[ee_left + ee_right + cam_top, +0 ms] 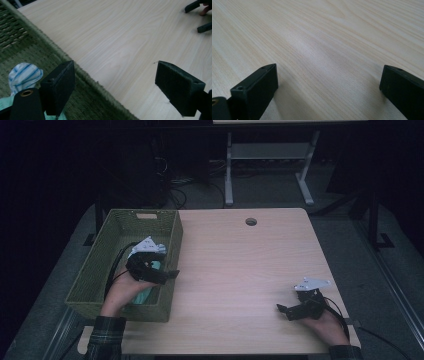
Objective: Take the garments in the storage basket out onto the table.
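Judging from how things are lying, the putting-away is looking all but finished; the left gripper (172,273) is hovering at the near right wall of the green woven basket (172,237), its jaws standing wide apart and gripping nothing; in the left gripper view one jaw is hanging inside the basket and the other over the bare wooden table (120,45), with the woven rim running between them. The cloth (23,75), pale with blue stripes and a mint-green fold beneath, is lying inside the basket just beside that inner jaw; whether jaw and cloth are touching is hard to tell, but nothing is sitting between the pads. The right gripper (281,310) is resting low over the near right corner of the table, well apart from the basket; its jaws are likewise spread wide and holding nothing, with plain wood grain showing between them. Nothing else is waiting on the tabletop to be gathered; what seems left is drawing the left gripper clear.
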`<state>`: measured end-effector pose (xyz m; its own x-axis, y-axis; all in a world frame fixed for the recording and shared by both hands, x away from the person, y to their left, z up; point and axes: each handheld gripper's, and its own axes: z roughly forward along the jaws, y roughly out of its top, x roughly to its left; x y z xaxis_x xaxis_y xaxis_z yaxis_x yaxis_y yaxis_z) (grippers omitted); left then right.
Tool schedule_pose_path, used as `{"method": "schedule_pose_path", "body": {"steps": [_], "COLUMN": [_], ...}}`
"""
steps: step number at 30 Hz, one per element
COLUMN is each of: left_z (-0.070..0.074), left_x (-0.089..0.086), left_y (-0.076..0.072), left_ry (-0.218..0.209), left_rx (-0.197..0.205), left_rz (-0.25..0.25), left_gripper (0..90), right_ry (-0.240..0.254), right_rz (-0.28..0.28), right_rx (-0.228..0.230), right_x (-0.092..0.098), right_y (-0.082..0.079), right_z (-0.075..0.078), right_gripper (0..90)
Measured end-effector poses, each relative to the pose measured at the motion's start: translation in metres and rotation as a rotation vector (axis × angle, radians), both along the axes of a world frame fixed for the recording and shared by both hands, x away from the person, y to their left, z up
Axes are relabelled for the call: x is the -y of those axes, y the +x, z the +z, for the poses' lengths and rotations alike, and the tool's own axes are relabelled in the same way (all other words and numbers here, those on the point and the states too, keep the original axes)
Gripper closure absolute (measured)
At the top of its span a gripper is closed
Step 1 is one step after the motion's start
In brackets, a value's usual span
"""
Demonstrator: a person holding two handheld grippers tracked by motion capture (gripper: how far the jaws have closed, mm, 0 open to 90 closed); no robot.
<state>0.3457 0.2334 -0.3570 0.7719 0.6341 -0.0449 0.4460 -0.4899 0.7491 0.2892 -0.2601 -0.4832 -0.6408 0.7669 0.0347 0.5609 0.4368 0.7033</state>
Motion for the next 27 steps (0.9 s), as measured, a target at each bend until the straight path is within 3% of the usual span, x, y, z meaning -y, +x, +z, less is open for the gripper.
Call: {"method": "schedule_pose_path", "body": {"steps": [14,27], "left_z": [-0.002,-0.012], "left_x": [-0.029,-0.060], "left_y": [0.003,0.011], "left_ry": [-0.013,0.018], "left_rx": [0.012,0.021], "left_rz": [0.086,0.150], "left_gripper": [15.8,18.6], "right_ry": [0.000,-0.001], "right_rz": [0.000,0.000], "right_rx": [0.001,0.000], "right_x": [0.000,0.000], "right_y": [0.000,0.000], "right_z": [0.000,0.000], "right_gripper": [1.6,1.6]}}
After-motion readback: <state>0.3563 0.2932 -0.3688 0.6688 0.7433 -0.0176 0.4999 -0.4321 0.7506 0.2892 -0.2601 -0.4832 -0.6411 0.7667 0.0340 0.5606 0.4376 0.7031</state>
